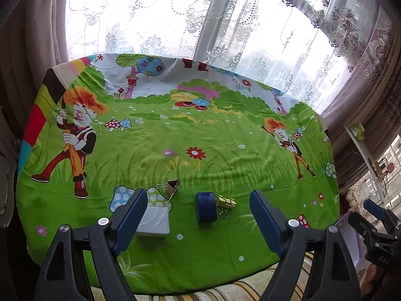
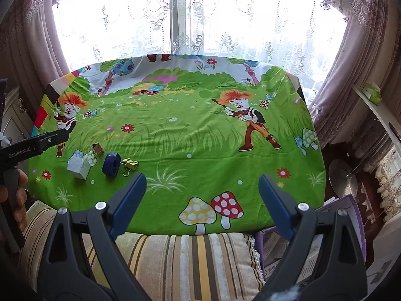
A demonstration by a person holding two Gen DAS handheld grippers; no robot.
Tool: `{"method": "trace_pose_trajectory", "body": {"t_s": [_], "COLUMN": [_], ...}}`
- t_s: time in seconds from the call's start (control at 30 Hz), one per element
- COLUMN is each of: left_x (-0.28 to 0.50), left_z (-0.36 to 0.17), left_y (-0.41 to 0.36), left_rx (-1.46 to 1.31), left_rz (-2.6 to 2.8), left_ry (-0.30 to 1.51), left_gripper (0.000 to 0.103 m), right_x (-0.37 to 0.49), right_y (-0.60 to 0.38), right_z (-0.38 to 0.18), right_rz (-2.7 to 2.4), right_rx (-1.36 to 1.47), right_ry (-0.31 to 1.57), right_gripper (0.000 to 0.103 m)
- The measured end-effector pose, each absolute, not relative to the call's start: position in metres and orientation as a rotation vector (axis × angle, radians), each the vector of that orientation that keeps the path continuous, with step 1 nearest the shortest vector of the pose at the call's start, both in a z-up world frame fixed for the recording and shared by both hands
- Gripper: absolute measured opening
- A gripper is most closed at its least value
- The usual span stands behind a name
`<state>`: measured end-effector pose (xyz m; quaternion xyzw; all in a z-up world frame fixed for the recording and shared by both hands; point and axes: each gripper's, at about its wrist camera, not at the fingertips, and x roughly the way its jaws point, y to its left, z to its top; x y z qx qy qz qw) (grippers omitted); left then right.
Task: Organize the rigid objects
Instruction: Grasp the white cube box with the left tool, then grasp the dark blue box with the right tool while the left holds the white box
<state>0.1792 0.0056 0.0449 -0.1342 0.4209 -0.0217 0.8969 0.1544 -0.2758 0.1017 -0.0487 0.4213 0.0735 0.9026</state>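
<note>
With our left gripper (image 1: 198, 215) spread wide and empty, we judge it best to come straight down over the blue tape roll (image 1: 206, 207) at twelve o'clock, avoiding the gold binder clip (image 1: 226, 202) touching its three o'clock side, while our right gripper (image 2: 201, 195), also spread, waits well apart over the desk (image 2: 175, 135).

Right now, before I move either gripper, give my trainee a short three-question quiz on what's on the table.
1. True or false: the left gripper is shut on the blue tape roll.
2. Which item touches or nearly touches the tape roll? A) gold binder clip B) white box C) brown binder clip
3. Fill in: the right gripper hangs open over printed ______ on the green cloth.

Key: 1 false, both jaws stand wide apart with nothing held; 2 A; 3 mushrooms.
</note>
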Motion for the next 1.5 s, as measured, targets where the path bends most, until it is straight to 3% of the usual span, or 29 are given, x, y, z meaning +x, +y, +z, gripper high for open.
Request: {"method": "trace_pose_trajectory", "body": {"t_s": [0.63,0.9,0.97,1.3,1.5], "left_x": [0.2,0.206,0.206,0.198,0.196], "left_z": [-0.041,-0.063,-0.063,-0.057,-0.055], "left_y": [0.036,0.04,0.04,0.054,0.056], "left_rx": [-0.265,-0.289,-0.293,-0.351,-0.359], "left_rz": [0.046,0.045,0.047,0.093,0.106], "left_ry": [1.065,1.13,1.123,1.058,1.034], "left_gripper": [0.084,0.05,0.05,0.05,0.05], "right_x": [0.197,0.209,0.211,0.221,0.228], "right_y": [-0.169,-0.147,-0.142,-0.115,-0.101], "right_z": [0.03,-0.004,-0.006,-0.028,-0.034], "right_rz": [0.343,0.362,0.365,0.408,0.416], "right_rx": [-0.178,-0.177,-0.175,-0.156,-0.155], "right_ry": [1.039,1.135,1.14,1.202,1.203], "right_gripper": [0.092,0.092,0.092,0.071,0.066]}}
